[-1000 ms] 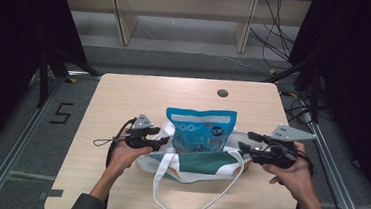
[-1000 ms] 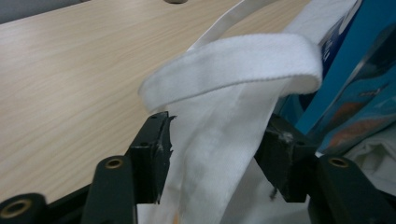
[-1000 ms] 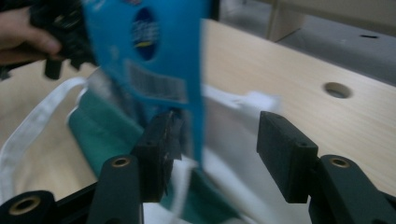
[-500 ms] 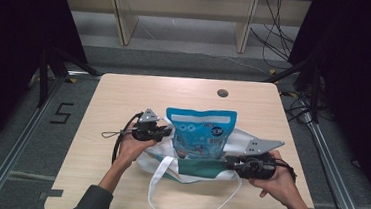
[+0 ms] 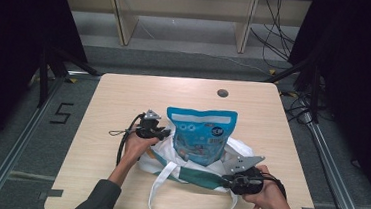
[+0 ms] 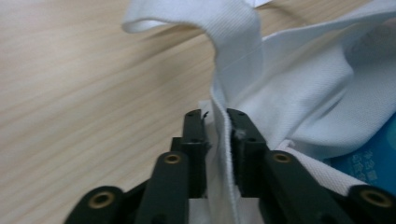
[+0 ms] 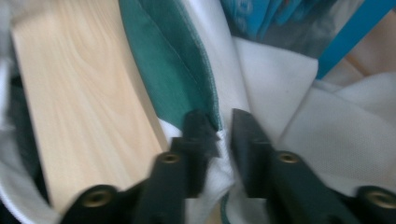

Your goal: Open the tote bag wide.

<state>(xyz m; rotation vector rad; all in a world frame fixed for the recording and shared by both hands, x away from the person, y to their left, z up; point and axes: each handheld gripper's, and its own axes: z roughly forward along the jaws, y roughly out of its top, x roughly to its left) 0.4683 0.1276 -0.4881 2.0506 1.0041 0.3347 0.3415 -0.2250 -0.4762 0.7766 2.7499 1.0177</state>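
A blue snack pouch [image 5: 201, 136] stands upright inside a white cloth bag [image 5: 242, 148] with a green band [image 5: 193, 175] and long white handles [image 5: 160, 182]. My left gripper [image 5: 157, 130] is at the bag's left rim. In the left gripper view the gripper [image 6: 217, 116] is shut on the bag's white hem [image 6: 303, 93], with the pouch [image 6: 373, 158] beside it. My right gripper [image 5: 231, 181] is at the bag's near right rim. In the right gripper view the gripper [image 7: 224, 126] pinches white cloth next to the green band [image 7: 173, 60].
The bag lies mid-front on a light wooden table [image 5: 124, 94] with a round cable hole [image 5: 222, 93] at the back. Pale shelving [image 5: 180, 14] and cables stand on the floor beyond. Metal rails [image 5: 20, 136] run along both sides of the table.
My right gripper has moved from the bag's right side toward the near edge, onto the bag's front rim. The left gripper has shifted slightly away and stays on the left rim.
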